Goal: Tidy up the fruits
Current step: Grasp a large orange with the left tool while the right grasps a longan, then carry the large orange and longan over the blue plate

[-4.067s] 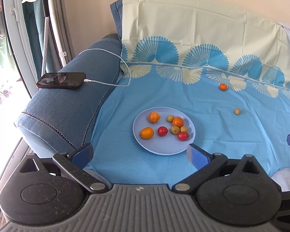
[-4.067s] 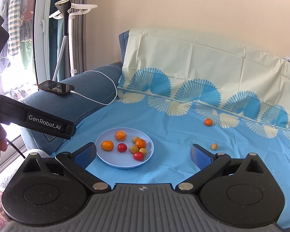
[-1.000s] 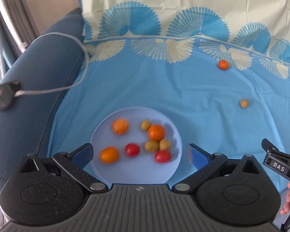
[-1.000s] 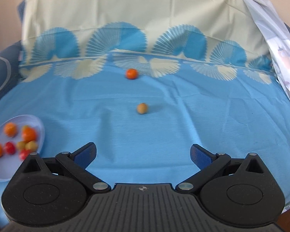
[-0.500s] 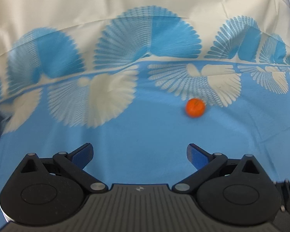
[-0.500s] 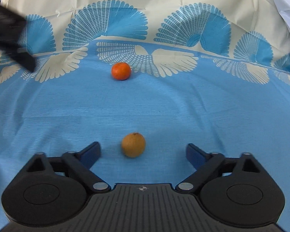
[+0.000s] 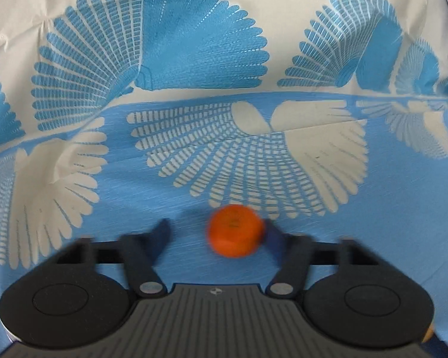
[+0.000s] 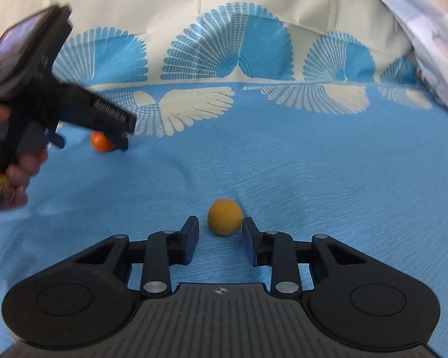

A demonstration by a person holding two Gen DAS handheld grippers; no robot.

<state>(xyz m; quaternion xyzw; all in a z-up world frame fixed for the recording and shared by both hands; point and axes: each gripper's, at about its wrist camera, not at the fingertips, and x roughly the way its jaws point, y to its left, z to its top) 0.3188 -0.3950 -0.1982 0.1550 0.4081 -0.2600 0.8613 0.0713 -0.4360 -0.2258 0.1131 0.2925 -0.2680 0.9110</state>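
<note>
I've got the left hand-held gripper (image 7: 215, 235) low over the blue sheet (image 7: 128, 205), fingers apart w/ the orange fruit (image 7: 235, 230) between them; it sits against the right finger, clear of the left one. View's blurred, so can't tell if it's pinched. Right hand-held gripper (image 8: 220, 237) has fingers apart too, narrow gap, yellow fruit (image 8: 225, 216) at the tips, not gripped. From the right cam, the left gripper (image 8: 88, 141) sits far left w/ the orange fruit (image 8: 101, 142) at its tips.
</note>
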